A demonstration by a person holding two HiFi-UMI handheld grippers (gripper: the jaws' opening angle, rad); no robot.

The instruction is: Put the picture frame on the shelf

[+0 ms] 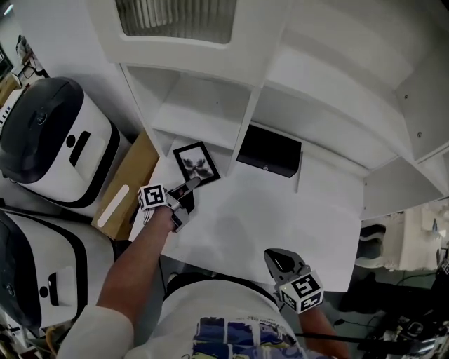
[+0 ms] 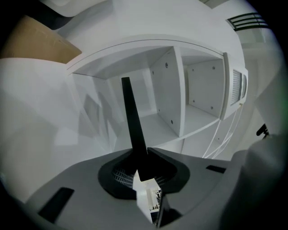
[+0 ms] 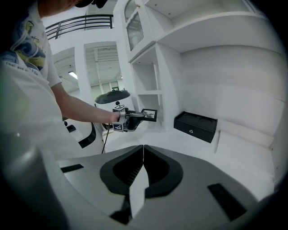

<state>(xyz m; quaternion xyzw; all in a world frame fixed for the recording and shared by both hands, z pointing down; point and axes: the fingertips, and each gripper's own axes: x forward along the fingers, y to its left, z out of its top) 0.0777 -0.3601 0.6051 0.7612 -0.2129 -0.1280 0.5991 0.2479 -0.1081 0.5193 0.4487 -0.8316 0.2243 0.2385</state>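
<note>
A black picture frame (image 1: 196, 163) with a dark print is held flat over the white desktop (image 1: 280, 224), just in front of the left shelf compartment (image 1: 200, 105). My left gripper (image 1: 193, 184) is shut on the frame's near edge. In the left gripper view the frame (image 2: 132, 119) shows edge-on as a thin black blade rising from the jaws, with the open shelf compartments (image 2: 157, 112) behind it. My right gripper (image 1: 277, 261) hangs at the desk's near edge, shut and with nothing in it. From the right gripper view I see the left gripper (image 3: 135, 116) and the frame (image 3: 149, 115).
A black box (image 1: 270, 151) sits on the desktop under the middle shelf section. A cardboard panel (image 1: 130, 186) and two white-and-black machines (image 1: 56, 140) stand left of the desk. A glass-fronted cabinet (image 1: 175, 17) is above the shelves.
</note>
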